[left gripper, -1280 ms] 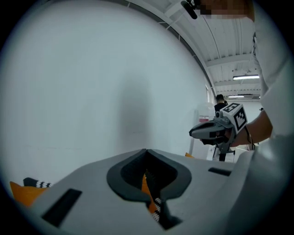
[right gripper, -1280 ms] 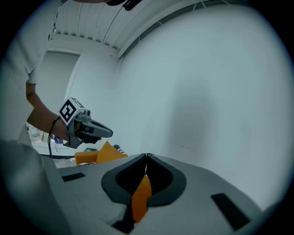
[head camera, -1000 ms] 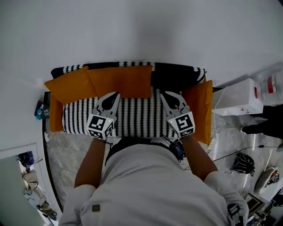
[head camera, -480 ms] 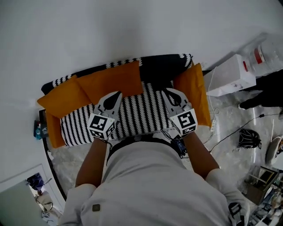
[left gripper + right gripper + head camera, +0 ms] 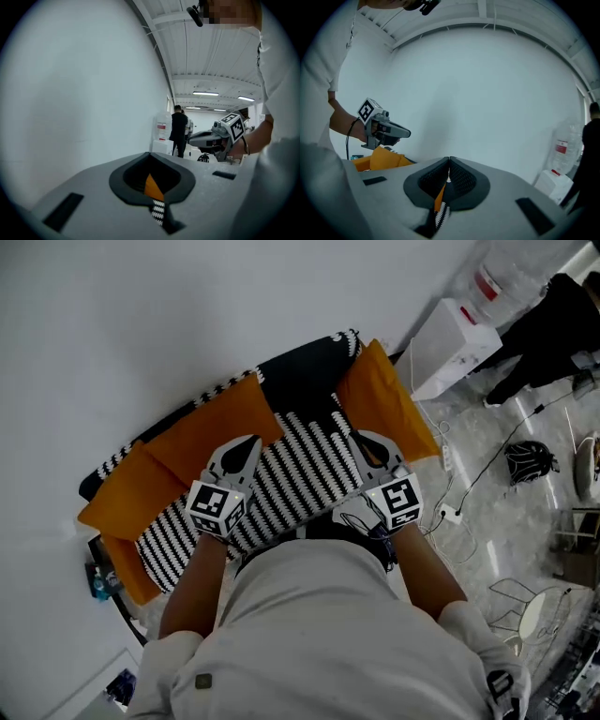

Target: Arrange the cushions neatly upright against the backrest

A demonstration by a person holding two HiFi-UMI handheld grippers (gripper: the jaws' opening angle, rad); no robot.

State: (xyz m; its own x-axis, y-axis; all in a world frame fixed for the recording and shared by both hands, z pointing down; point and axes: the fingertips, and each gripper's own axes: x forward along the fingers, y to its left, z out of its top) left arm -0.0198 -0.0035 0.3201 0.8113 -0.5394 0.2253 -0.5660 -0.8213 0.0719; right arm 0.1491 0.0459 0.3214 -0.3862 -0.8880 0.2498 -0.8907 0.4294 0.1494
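Note:
The sofa has a black-and-white striped seat and a dark backrest. Two orange cushions lean on the backrest at the left. A third orange cushion stands at the right end. My left gripper hovers over the left part of the seat, shut and empty. My right gripper hovers over the right part, also shut and empty, just short of the right cushion. In the left gripper view, the shut left gripper shows only a sliver of orange and stripes. The right gripper looks the same in its own view.
A white water dispenser stands right of the sofa, with a person in black beside it. Cables, a power strip and a black helmet-like object lie on the floor at the right. A white wall is behind the sofa.
The head view has swung, so the sofa now runs diagonally and more floor shows at the right. Both grippers stay shut over the seat and have swung along with the person's turn.

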